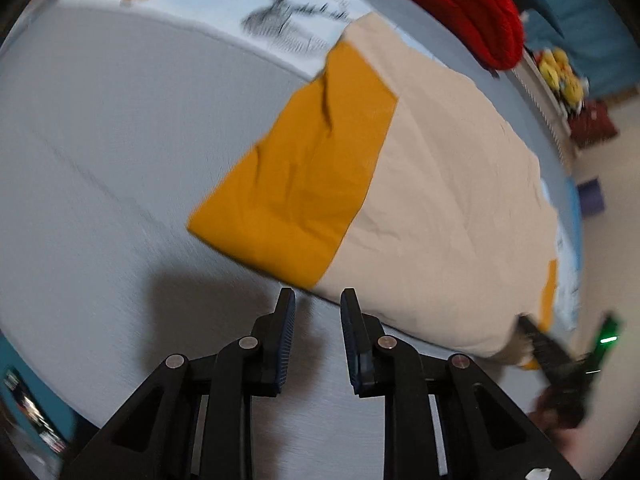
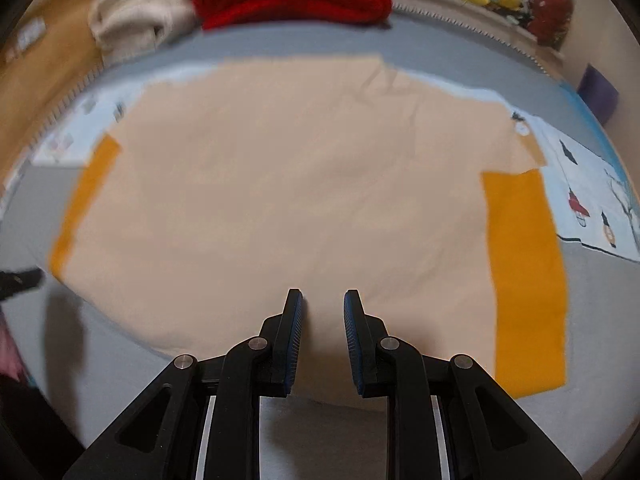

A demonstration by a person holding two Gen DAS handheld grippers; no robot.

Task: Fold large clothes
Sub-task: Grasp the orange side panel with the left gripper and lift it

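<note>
I keep both the left gripper and right gripper narrowly apart and empty above the beige shirt spread flat on the grey bed, so I risk pinching 2 layers, or the bedsheet.

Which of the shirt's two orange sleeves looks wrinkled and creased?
The orange sleeve filling the left wrist view: dark creases run down it. The orange sleeve on the right of the right wrist view lies smooth.

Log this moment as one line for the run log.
shirt flat on bed | left gripper open, empty | right gripper open, over hem
</note>
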